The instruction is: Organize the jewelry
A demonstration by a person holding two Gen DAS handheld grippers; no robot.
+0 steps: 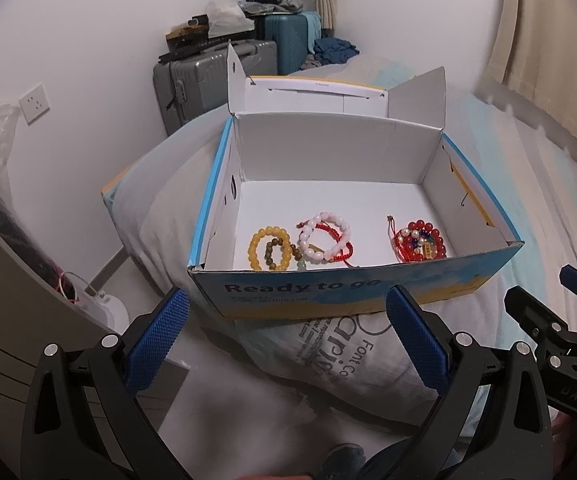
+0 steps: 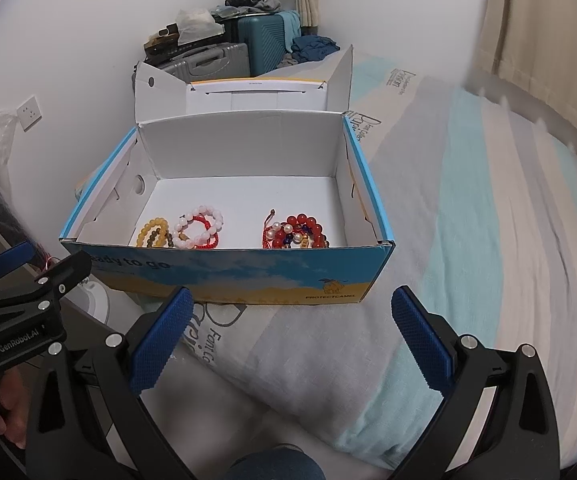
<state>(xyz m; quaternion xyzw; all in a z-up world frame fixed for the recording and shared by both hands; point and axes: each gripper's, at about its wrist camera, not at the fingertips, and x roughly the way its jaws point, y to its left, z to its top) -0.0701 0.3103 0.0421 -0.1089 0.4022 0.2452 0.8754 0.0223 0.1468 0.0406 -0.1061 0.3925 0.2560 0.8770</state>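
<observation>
White cardboard lines the inside of an open shoebox (image 1: 340, 152), and on its floor, close to the near wall, lie the beaded bracelets. At the left sits a yellow bead bracelet (image 1: 269, 248) with a smaller brown bead bracelet (image 1: 278, 254) lying inside its ring. Just beside them, touching or nearly so, a white bead bracelet (image 1: 326, 240) is tangled with a red cord bracelet (image 1: 338, 254). Well apart to the right, near the right wall, is a heap of red beads (image 1: 422, 240) with pearl and dark blue beads mixed in; how many separate pieces make up that heap is hard to tell.

The box's lid stands folded back, and its blue and yellow front reads "Ready to go". It rests on a pale striped quilt (image 2: 468, 208) on a bed.

The left gripper (image 1: 286, 328) hovers in front of the box, its blue-padded jaws spread wide and empty. The right gripper (image 2: 296, 328) hangs likewise before the box, jaws wide, holding nothing.

Behind the box stand a grey suitcase (image 1: 192, 84) and a teal suitcase (image 1: 288, 40) against a white wall.
</observation>
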